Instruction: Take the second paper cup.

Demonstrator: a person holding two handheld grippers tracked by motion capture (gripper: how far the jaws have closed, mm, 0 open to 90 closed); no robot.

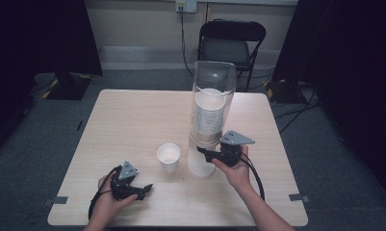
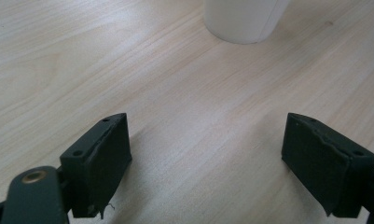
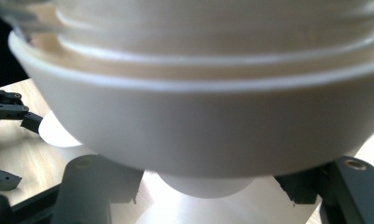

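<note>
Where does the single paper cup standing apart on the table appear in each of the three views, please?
High view: the single paper cup stands at table centre, left of the cup dispenser.
Left gripper view: its base is at the top edge, beyond the open jaws.
Right gripper view: a white sliver at left, behind the dispenser.
Shared landmark: the wooden table.

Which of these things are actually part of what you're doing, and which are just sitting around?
In use:
cup dispenser
stack of cups
single cup
right gripper
left gripper

Just around:
folding chair
wall socket
floor cables
</note>
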